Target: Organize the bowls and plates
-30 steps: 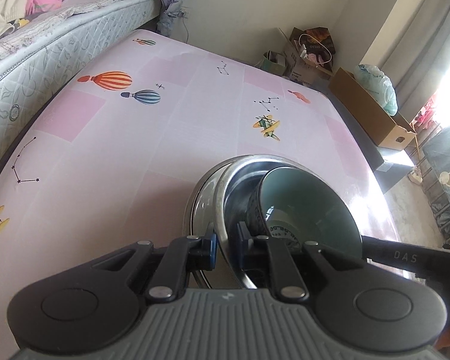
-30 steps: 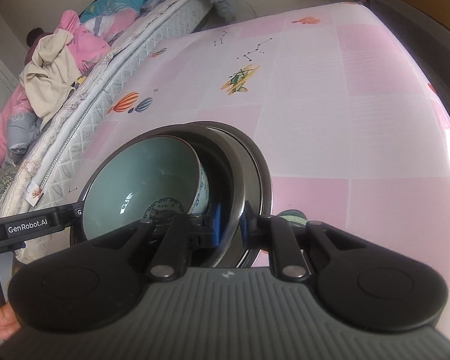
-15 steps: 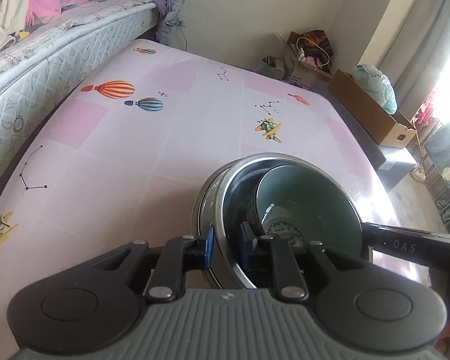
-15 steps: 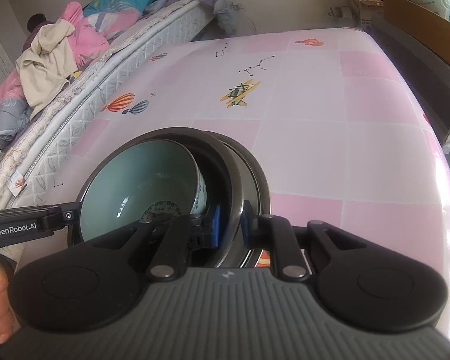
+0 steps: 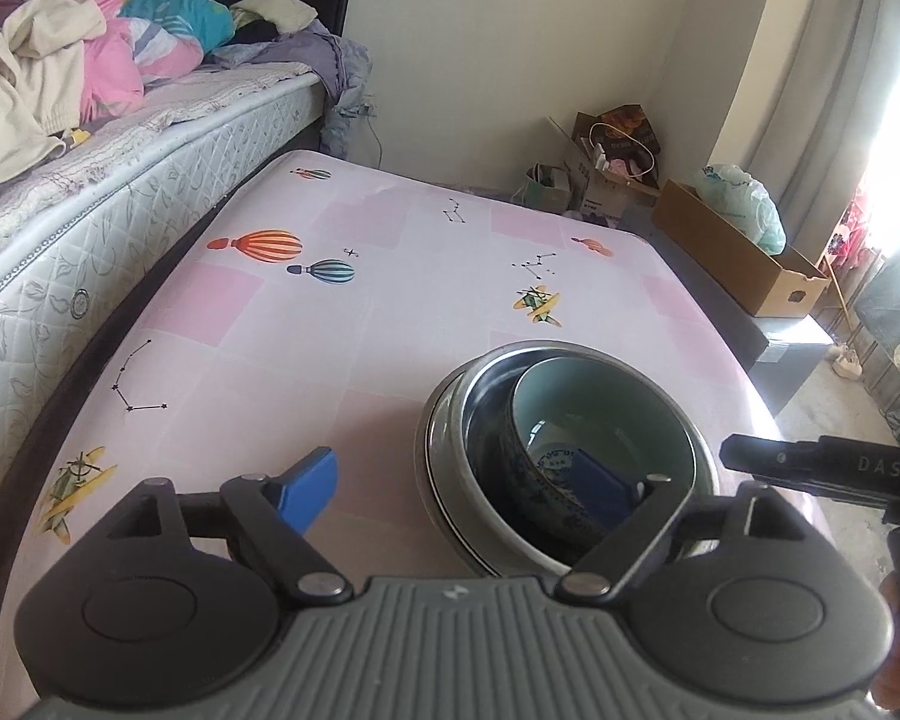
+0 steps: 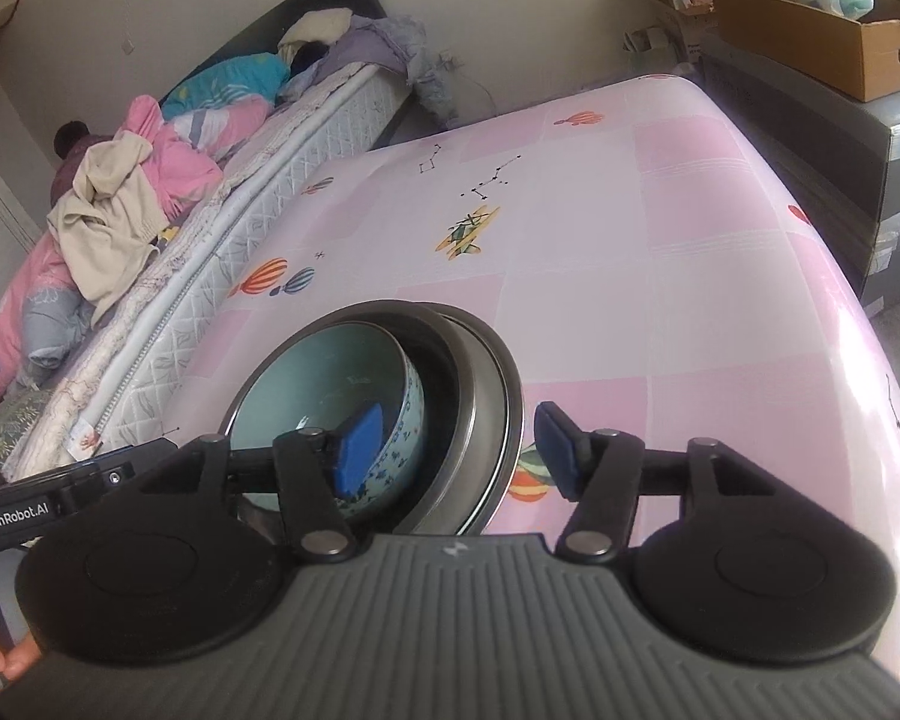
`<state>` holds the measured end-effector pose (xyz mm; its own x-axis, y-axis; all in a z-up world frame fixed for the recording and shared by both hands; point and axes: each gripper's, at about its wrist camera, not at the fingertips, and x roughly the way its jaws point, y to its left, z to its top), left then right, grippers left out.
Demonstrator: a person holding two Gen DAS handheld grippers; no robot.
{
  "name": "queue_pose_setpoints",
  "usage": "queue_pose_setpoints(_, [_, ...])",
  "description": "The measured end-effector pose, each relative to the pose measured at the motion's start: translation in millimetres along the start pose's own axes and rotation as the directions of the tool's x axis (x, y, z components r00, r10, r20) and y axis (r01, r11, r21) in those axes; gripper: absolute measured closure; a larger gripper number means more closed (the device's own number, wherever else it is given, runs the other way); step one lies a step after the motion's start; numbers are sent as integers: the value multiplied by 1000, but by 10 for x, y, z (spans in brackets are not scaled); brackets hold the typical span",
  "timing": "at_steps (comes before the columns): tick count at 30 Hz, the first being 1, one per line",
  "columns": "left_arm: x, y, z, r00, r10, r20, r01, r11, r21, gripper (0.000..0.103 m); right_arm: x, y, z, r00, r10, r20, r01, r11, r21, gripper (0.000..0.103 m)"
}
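Both my jaws wide, holding nothing; teal ceramic bowl point(image 5: 594, 420) tilted inside nested steel basins point(image 6: 486, 396) at 5 o'clock on pink desk point(image 5: 390, 300); risk: withdrawing pads clip rim, stack slides off edge.

Left gripper point(image 5: 456, 489) gapes wide, blue pads spread; right gripper point(image 6: 459, 450) likewise splayed, gripping nothing.
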<state>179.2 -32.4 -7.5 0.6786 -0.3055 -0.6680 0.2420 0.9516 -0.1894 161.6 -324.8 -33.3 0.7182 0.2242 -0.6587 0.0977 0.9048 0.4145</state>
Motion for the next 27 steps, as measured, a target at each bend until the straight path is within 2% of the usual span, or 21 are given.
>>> queue_pose_setpoints(2, [-53,-19,-29,1000,14,-2,-14,1000,11,9,-127,10,-76,1000,2,8,-2,1000,14,32])
queue_pose_setpoints(5, [-129,-42,-109,997,75,-11,-75,996,45,3,-353,52,-223,999,24,38,-25,1000,19,17])
queue_pose_setpoints(9, [-252,-13,-252,990,143,-16,-142,988,68,0,-624,146,-439,997,63,47,-64,998,20,14])
queue_pose_setpoints(11, [-310,23,-313,987,158,-22,-157,986,58,0,-719,213,-529,997,71,41,-71,997,16,9])
queue_pose_setpoints(14, [-403,72,-386,975,220,-15,-219,975,35,0,-894,359,-659,996,66,55,-65,998,-27,5])
queue_pose_setpoints(19, [-547,91,-443,951,308,24,-309,949,55,0,-1197,742,-814,992,20,124,4,982,-189,1])
queue_pose_setpoints(22, [-613,79,-450,938,347,24,-348,936,51,0,-1334,913,-838,985,-6,170,49,968,-248,1])
queue_pose_setpoints(27, [-665,87,-485,943,331,12,-331,941,74,0,-1474,1145,-892,971,-64,230,136,939,-317,1])
